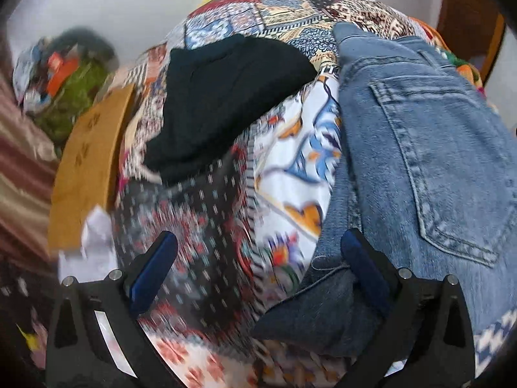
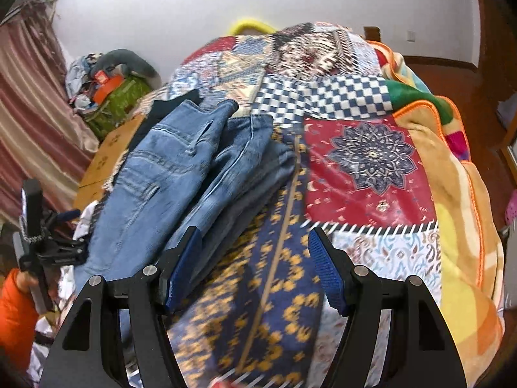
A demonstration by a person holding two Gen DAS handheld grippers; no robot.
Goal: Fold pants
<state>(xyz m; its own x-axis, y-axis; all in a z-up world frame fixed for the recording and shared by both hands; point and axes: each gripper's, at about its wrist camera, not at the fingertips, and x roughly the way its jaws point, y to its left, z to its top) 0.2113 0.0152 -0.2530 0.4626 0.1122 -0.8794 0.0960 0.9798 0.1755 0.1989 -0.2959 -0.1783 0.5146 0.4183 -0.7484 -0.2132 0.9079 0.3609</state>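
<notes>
Jaws wide on both grippers — left gripper (image 1: pixel 258 271), right gripper (image 2: pixel 253 265) — above blue jeans (image 2: pixel 181 174) near the patchwork quilt's (image 2: pixel 365 165) left edge; no writing legible.

Both wrist cameras look closely down, sharing the jeans (image 1: pixel 420 148), left view blurred.
</notes>
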